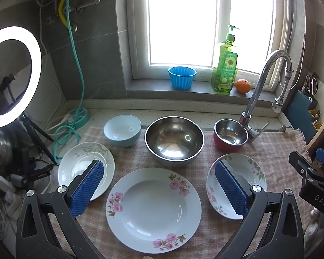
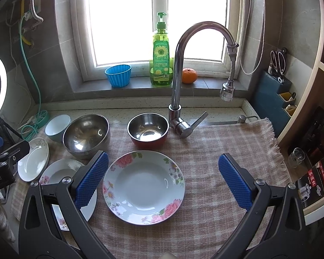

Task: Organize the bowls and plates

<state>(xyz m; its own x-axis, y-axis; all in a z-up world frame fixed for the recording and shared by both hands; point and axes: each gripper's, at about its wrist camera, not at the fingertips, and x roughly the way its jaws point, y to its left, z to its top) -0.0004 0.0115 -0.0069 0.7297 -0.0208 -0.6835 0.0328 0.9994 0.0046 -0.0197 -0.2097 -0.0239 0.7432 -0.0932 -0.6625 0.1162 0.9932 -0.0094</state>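
Note:
On the checked cloth [image 1: 127, 161] lie a large pink-flowered plate [image 1: 153, 209], a small green-leaf plate [image 1: 80, 164] at left and a small flowered plate [image 1: 246, 172] at right. Behind them stand a light blue bowl [image 1: 122, 130], a large steel bowl [image 1: 174, 140] and a small red-sided steel bowl [image 1: 230, 135]. My left gripper [image 1: 158, 185] is open and empty above the large plate. My right gripper [image 2: 163, 181] is open and empty above the small flowered plate [image 2: 143, 187]. The right wrist view also shows the large plate [image 2: 60, 172], leaf plate [image 2: 33, 161], steel bowl [image 2: 86, 136], red bowl [image 2: 148, 129] and blue bowl [image 2: 57, 127].
A faucet [image 2: 179, 82] rises behind the red bowl. The windowsill holds a blue cup [image 2: 118, 75], a green soap bottle [image 2: 161, 54] and an orange [image 2: 189, 76]. A ring light [image 1: 13, 75] and cables stand left. A knife block [image 2: 276, 90] and a glass [image 2: 297, 155] are right.

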